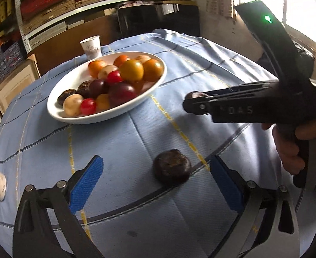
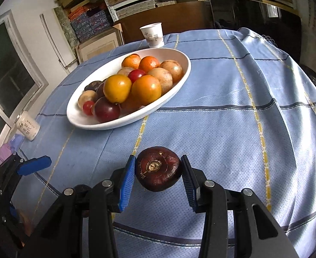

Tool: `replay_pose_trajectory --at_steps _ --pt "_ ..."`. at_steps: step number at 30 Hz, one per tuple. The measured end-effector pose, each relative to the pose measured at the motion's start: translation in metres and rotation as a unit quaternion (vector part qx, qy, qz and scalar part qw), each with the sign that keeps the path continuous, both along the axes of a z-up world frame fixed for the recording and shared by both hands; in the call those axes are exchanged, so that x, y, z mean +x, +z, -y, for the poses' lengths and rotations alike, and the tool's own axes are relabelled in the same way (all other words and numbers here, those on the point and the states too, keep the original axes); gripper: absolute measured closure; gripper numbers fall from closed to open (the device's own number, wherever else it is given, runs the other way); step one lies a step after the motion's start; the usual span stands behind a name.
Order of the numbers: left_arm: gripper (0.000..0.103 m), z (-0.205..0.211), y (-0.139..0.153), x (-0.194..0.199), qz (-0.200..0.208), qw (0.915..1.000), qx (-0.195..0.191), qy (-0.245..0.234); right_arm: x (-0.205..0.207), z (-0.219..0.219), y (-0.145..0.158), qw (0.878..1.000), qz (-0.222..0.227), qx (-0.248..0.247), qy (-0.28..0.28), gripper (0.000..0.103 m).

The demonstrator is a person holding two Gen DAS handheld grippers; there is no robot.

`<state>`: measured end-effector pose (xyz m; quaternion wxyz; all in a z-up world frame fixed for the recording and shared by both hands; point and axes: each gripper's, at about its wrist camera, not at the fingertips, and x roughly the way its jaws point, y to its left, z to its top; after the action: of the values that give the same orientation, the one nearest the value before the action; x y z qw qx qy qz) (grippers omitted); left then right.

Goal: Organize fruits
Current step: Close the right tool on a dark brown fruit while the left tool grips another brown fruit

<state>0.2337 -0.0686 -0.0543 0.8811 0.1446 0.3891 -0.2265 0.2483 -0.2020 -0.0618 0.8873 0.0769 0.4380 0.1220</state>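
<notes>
Two dark water chestnuts sit outside the white fruit dish (image 2: 180,86): one (image 2: 158,168) clamped in the right gripper (image 2: 158,177), one (image 1: 171,167) lying on the tablecloth (image 1: 136,133) between the left gripper (image 1: 155,185)'s spread fingers, nearer its right pad

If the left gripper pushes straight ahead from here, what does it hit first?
Probably the dark brown round water chestnut lying on the blue cloth between the open left gripper fingers; depth is uncertain.

paper cup (image 2: 152,34) – upright on blue tablecloth (image 2: 222,90); white bottle (image 2: 27,128) near edge.
</notes>
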Motion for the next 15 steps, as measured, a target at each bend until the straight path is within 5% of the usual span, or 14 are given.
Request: replay_pose_trajectory --at_steps 4,15 --pt "0.026 0.002 -0.006 0.004 -0.021 0.9998 -0.005 -0.003 0.000 -0.002 0.000 1.000 0.000 -0.003 0.003 0.060" --pt "0.039 0.005 -0.018 0.011 -0.053 0.9984 -0.001 -0.018 -0.001 0.001 0.002 1.000 -0.001 0.002 0.000 0.060"
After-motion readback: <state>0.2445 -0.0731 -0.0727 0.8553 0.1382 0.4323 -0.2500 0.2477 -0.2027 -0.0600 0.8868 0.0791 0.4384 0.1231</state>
